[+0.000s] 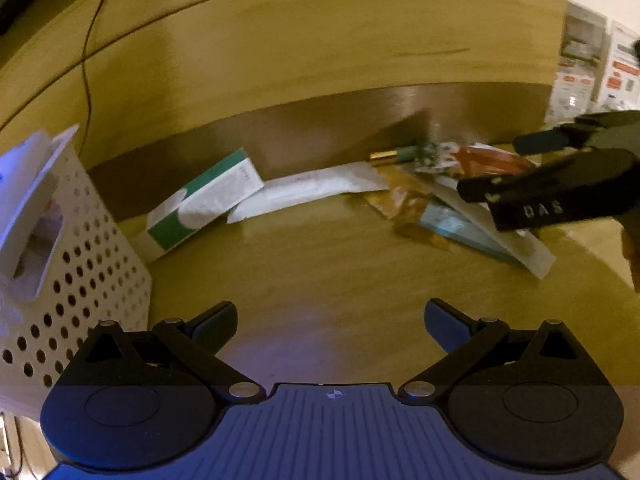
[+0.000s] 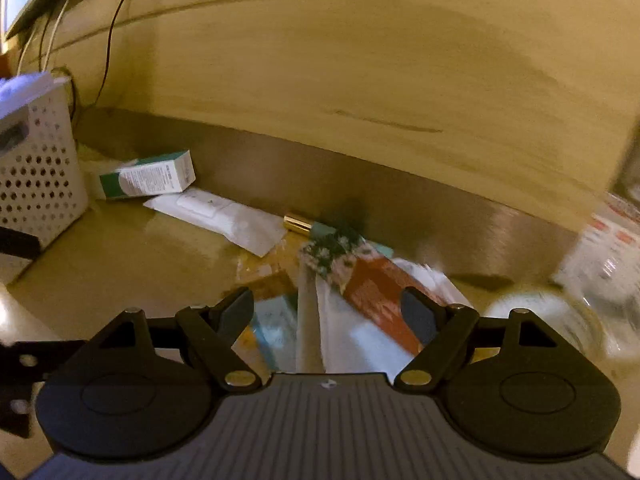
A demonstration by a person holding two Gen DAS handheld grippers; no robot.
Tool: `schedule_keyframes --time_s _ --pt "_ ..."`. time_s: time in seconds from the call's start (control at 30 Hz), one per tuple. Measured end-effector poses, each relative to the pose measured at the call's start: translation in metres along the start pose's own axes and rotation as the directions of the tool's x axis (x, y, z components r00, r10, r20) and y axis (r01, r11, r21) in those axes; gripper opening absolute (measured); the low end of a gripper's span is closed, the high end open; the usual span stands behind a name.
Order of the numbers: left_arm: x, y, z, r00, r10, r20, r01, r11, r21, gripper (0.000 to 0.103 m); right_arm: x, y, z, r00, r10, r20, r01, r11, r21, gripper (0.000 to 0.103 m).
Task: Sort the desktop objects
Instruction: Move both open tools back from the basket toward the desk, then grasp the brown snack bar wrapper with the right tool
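Note:
A green-and-white box [image 1: 202,200] [image 2: 148,176] lies on the wooden desk by the back ledge, with a flat white packet [image 1: 308,192] [image 2: 218,216] beside it. Further right is a heap of packets: an orange-red one [image 2: 380,292] [image 1: 492,160], a teal one [image 2: 276,328] [image 1: 452,224], a white envelope [image 2: 360,340] and a gold tube [image 2: 298,222] [image 1: 384,155]. My left gripper [image 1: 330,322] stands open over bare desk, nothing between its fingers. My right gripper [image 2: 328,314] is open just above the heap, and its black body [image 1: 560,188] shows at the right of the left wrist view.
A white perforated basket [image 1: 80,280] [image 2: 36,184] holding papers stands at the left. A dark cable [image 1: 86,60] hangs down the wooden back panel. A clear glass jar [image 2: 560,320] and blurred packages [image 2: 608,248] sit at the right. Part of a person's hand shows at the far right edge.

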State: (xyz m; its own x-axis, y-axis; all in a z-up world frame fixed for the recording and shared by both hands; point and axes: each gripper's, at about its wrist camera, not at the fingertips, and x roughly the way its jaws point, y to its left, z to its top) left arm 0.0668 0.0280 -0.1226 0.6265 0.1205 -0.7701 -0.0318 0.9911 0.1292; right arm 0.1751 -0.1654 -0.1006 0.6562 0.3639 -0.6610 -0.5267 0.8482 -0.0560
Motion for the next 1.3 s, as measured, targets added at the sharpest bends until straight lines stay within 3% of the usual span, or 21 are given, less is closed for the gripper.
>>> schedule_keyframes --time_s 0.17,0.43,0.5,0.7,0.83,0.93,1.07,1.13,1.2,1.3 --pt "0.011 0.007 0.000 1.000 0.014 -0.020 -0.015 0.999 -0.040 0.103 0.033 -0.017 0.010 0.999 0.029 -0.038 -0.032 0.996 -0.081 0.084" --pt "0.029 0.009 -0.001 0.999 0.014 -0.051 -0.018 0.997 -0.071 0.103 0.065 -0.047 0.013 0.984 0.112 -0.139 -0.108 0.993 0.039 0.088" --pt "0.031 0.009 -0.002 0.998 0.015 -0.055 -0.018 0.997 -0.070 0.103 0.064 -0.044 0.009 0.981 0.128 -0.143 -0.126 0.992 0.025 0.094" --pt "0.033 0.009 0.001 0.999 0.026 -0.045 -0.030 0.995 -0.093 0.103 0.045 -0.020 -0.007 0.971 0.199 -0.135 -0.191 0.979 0.068 0.094" --pt "0.033 0.013 0.000 0.999 0.024 -0.045 -0.028 0.995 -0.098 0.103 0.022 0.001 -0.022 0.967 0.235 -0.102 -0.217 0.962 0.166 0.094" --pt "0.033 0.016 -0.005 0.998 0.026 -0.057 -0.032 0.993 -0.109 0.103 0.005 0.020 -0.035 0.974 0.213 -0.082 -0.191 0.958 0.215 0.094" --pt "0.031 0.020 -0.012 0.997 0.025 -0.071 -0.033 0.993 -0.112 0.103 -0.012 0.039 -0.049 0.986 0.142 -0.086 -0.127 0.979 0.158 0.090" --pt "0.028 0.022 -0.014 0.997 0.024 -0.070 -0.032 0.993 -0.112 0.103 -0.015 0.042 -0.052 0.990 0.114 -0.084 -0.103 0.988 0.119 0.082" --pt "0.025 0.022 -0.016 0.997 0.026 -0.070 -0.034 0.993 -0.109 0.103 -0.019 0.034 -0.053 0.992 0.106 -0.072 -0.095 0.986 0.138 0.057" --pt "0.023 0.021 -0.016 0.998 0.016 -0.067 -0.024 0.993 -0.113 0.103 -0.018 0.034 -0.052 0.991 0.099 -0.088 -0.089 0.990 0.107 0.053"
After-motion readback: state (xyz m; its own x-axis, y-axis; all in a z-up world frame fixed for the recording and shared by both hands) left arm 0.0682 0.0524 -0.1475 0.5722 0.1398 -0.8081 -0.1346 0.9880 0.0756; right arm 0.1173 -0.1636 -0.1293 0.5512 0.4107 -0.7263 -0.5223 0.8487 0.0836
